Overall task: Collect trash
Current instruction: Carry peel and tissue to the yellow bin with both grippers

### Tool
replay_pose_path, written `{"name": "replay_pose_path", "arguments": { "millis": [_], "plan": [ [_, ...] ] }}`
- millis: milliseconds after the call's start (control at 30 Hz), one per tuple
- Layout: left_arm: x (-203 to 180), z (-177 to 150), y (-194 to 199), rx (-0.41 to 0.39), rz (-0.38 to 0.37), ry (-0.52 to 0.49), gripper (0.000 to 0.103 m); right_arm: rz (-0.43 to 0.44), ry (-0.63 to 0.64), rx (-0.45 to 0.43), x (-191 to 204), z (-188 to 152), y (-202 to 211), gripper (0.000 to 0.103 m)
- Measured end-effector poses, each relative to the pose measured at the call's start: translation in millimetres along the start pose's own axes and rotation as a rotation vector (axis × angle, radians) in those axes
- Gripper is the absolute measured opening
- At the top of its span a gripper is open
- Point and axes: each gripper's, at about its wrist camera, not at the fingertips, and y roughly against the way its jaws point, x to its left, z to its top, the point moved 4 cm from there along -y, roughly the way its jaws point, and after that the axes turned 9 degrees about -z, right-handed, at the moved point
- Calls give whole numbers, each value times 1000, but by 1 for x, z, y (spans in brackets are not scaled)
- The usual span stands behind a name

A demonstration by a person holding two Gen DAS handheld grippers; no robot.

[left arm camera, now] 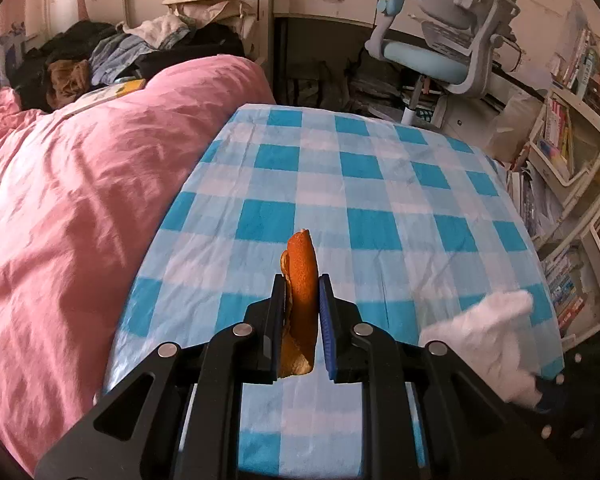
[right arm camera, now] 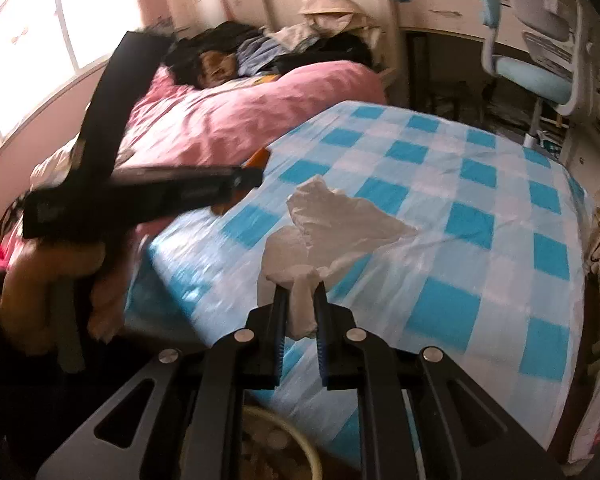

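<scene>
My left gripper [left arm camera: 301, 286] is shut on a strip of orange peel [left arm camera: 300, 276] and holds it upright above the blue-checked tablecloth [left arm camera: 372, 184]. My right gripper [right arm camera: 301, 294] is shut on a crumpled white tissue [right arm camera: 332, 216], held above the cloth's near edge. The tissue also shows at the lower right of the left wrist view [left arm camera: 488, 336]. In the right wrist view the left gripper [right arm camera: 246, 178] reaches in from the left, blurred, with the peel [right arm camera: 258, 158] at its tip. A round bin [right arm camera: 284, 448] with pale scraps sits below my right gripper.
A pink duvet [left arm camera: 80, 200] lies left of the table, with a pile of clothes [left arm camera: 140, 48] behind it. A blue-and-grey desk chair [left arm camera: 444, 40] stands at the far right. Bookshelves [left arm camera: 572, 152] line the right side.
</scene>
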Motion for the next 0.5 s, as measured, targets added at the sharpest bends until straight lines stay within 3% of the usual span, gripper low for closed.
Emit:
{"name": "replay_pose_path", "arguments": {
  "millis": [500],
  "plan": [
    [-9,-62,47,4,0,-23,16,86,122,105,51,-79,32,14]
  ]
}}
